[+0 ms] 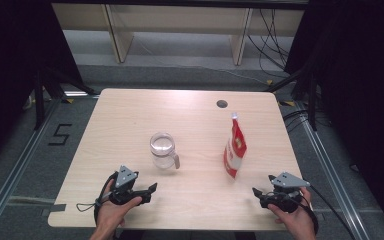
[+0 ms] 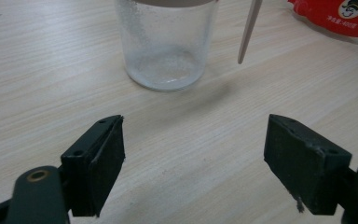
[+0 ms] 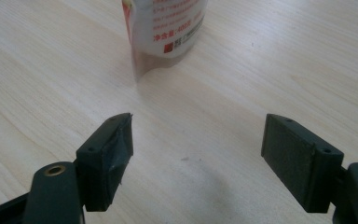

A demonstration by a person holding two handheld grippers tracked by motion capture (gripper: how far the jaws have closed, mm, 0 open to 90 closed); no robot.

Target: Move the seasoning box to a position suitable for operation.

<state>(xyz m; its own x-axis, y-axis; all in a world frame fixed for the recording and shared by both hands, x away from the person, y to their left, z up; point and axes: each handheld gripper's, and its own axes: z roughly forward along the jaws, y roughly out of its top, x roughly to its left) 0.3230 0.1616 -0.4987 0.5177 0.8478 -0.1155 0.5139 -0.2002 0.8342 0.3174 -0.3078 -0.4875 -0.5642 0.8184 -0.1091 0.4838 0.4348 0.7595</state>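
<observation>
Glass jar [image 1: 163, 150] and red pouch [image 1: 235, 149] are the two things in play; both stand upright on the wooden table [image 1: 130, 115], the jar left of centre, the pouch well apart to its right, both untouched. Starting at my near edge: the left gripper [image 1: 150, 190] rests low by the table's front, held in the left hand [image 1: 111, 210], its jaws spread wide with nothing between them. In the left gripper view the jar [image 2: 165, 44] sits straight ahead, looks empty apart from a frosty film on its wall, with a pale lid rim at the top and a thin tan handle or strap [image 2: 249, 30] hanging beside it; a corner of the pouch [image 2: 338, 16] shows further off. The right gripper [image 1: 258, 194], in the right hand [image 1: 295, 217], also sits near the front edge, jaws wide and empty. Its own view looks at the foot of the pouch [image 3: 165, 28], printed text visible, the base standing on the wood. I read this as the approach step: neither tool has closed on anything yet, each aimed at its own target. Next move, as I judge it, calls for the right gripper to advance and pinch the pouch about mid-body without tipping it, while the left steadies the jar. The pouch looks soft and narrow-footed, so a sideways nudge could topple it. Beyond them, a dark cable hole [image 1: 222, 104] near the far edge.
</observation>
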